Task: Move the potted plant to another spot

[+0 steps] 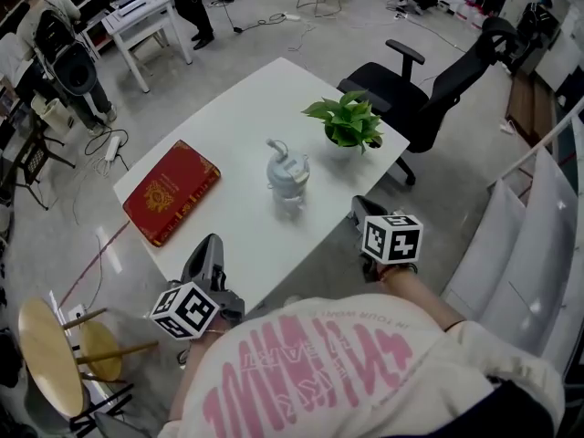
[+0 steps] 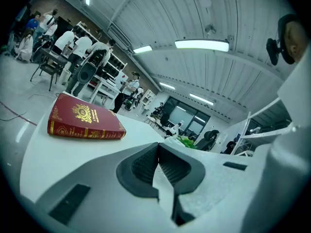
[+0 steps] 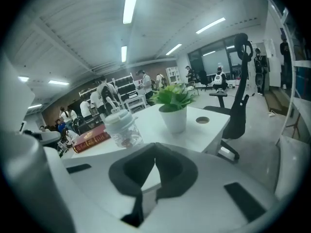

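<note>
1. White and smooth, the pot (image 3: pixel 173 119) of the potted plant (image 1: pixel 347 124) looks like glazed ceramic or plastic. I judge it stiff, rather slippery, fairly light and a little top-heavy under its leaves. It would chip if it is ceramic and gets knocked.
2. It stands upright near the far right corner of the table (image 1: pixel 228 121), close to the office chair (image 1: pixel 429 89) and just beside a round hole (image 3: pixel 202 120) in the tabletop.
3. A hold would sit best across the pot's wall below the rim. The soft leaves would bend or tear.
4. The pot holds the green plant, and the leaves hide any soil. A clear bottle (image 1: pixel 287 173) with a pale lid stands mid-table; I cannot tell what is in it.
5. The left gripper (image 1: pixel 207 252) and right gripper (image 1: pixel 363 210) hover at the near edge, well apart from the plant. Each has its jaws together on nothing, which fits a plant awaiting pickup or one just set down.
</note>
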A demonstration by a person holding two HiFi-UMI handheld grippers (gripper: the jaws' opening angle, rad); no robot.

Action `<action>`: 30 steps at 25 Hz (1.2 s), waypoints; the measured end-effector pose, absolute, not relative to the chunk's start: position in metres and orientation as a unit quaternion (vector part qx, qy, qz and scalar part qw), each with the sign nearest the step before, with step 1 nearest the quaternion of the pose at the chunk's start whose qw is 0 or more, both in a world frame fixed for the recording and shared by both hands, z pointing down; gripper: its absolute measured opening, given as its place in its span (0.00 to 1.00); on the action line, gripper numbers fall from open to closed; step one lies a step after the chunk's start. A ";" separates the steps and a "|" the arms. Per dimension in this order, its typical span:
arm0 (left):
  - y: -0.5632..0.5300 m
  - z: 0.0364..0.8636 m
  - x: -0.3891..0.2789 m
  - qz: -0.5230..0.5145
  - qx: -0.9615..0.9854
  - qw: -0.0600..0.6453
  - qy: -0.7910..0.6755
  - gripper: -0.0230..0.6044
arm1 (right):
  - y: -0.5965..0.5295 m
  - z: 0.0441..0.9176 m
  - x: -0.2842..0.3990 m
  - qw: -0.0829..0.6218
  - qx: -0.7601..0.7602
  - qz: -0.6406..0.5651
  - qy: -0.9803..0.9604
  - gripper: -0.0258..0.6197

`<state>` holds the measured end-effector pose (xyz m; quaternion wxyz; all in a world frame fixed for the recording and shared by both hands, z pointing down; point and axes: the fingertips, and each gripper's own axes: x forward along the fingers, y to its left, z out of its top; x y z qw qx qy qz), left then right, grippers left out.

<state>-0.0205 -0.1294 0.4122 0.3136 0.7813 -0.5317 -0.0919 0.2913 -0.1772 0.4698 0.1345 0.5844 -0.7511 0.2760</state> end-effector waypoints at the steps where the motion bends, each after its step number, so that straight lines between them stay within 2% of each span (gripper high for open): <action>1: -0.126 0.411 -0.016 -0.091 0.782 0.312 -0.533 0.04 | -0.175 0.460 0.291 0.124 0.579 0.268 -0.760 0.05; 9: -0.101 0.408 0.018 -0.083 0.787 0.308 -0.528 0.04 | -0.149 0.415 0.298 0.094 0.564 0.211 -0.793 0.05; 30: -0.023 0.423 0.019 -0.086 0.773 0.317 -0.542 0.04 | -0.093 0.432 0.310 0.118 0.564 0.212 -0.789 0.05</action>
